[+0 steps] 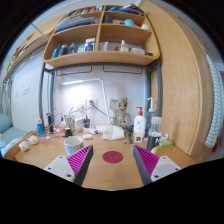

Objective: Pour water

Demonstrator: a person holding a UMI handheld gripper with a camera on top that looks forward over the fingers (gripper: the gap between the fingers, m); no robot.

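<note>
The gripper (113, 163) hovers level over the desk (110, 178), its fingers spread apart and empty. A red coaster (113, 157) lies between them; a white bottle (139, 124) stands far right.

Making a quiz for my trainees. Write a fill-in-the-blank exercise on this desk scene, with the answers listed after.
1. The gripper has its fingers ___, gripping nothing.
2. The round red disc lies flat on the wooden desk, ___ the two fingers.
3. The white bottle beyond the right-hand finger has a ___ top.
4. The wooden shelves hang ___ the desk.

Missing words: open; between; red; above
</note>
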